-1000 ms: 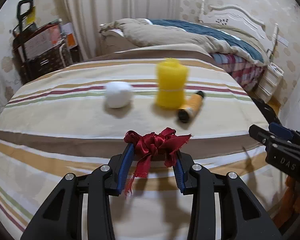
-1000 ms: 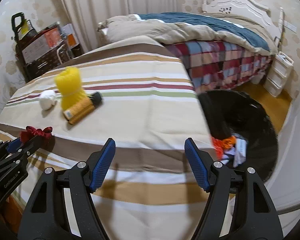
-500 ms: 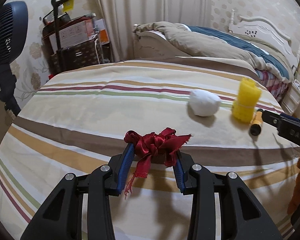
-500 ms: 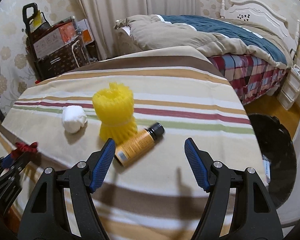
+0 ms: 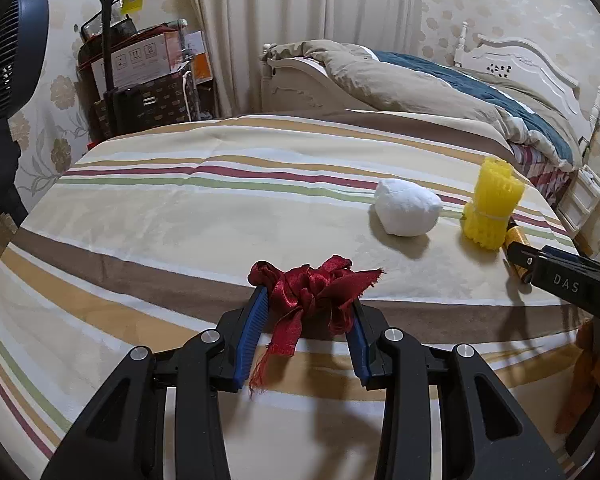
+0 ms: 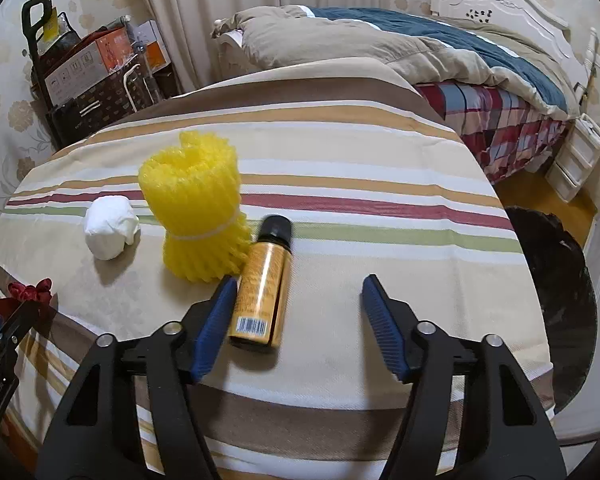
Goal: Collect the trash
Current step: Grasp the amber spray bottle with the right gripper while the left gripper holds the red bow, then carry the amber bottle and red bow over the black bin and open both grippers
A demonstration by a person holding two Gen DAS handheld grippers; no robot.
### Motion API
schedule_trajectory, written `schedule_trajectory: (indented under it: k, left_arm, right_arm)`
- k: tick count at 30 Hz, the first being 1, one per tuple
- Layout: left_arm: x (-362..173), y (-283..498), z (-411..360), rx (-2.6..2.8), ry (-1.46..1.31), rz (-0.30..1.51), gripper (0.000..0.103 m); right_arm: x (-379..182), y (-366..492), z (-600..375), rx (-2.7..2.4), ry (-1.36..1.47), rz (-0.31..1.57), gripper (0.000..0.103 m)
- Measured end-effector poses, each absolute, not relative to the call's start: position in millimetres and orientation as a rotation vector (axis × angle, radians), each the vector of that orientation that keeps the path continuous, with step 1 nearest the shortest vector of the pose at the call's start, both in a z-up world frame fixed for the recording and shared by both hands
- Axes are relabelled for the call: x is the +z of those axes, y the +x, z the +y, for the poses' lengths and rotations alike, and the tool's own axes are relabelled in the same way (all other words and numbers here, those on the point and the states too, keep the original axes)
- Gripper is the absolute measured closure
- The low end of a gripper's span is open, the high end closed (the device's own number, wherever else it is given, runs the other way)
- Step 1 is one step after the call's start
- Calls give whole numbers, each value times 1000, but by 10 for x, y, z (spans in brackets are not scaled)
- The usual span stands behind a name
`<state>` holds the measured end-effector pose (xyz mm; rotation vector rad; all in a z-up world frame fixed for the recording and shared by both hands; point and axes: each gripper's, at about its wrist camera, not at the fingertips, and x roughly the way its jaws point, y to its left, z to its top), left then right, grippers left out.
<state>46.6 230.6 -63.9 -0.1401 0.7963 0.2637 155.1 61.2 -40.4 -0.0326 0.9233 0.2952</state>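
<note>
Black bin [image 6: 556, 300], contents n/k.

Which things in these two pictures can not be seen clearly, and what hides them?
- Orange bottle, left wrist view: mostly behind the yellow foam roll and the right tool.
- Bottle label, right wrist view: print too small to read.
- Black bin, right wrist view: contents too dark, cut by the table edge.

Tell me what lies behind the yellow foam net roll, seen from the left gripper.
The orange bottle lies behind the yellow foam net roll, mostly hidden; only its near end shows.
</note>
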Motion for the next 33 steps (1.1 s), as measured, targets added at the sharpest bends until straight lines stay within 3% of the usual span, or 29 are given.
schedule_trajectory:
  k: [6, 11, 33]
  left_arm:
    - [-661, 493, 2278, 253, -142, 802, 64]
    - [-666, 505, 2265, 247, -143, 808, 64]
    - [-644, 421, 1567, 136, -109, 799, 64]
  right_arm:
    - [-407, 1564, 622, 321, -41, 919, 57]
    - [-408, 1544, 635, 344, -60, 912, 79]
    - [-395, 1055, -9, 331, -35, 900, 80]
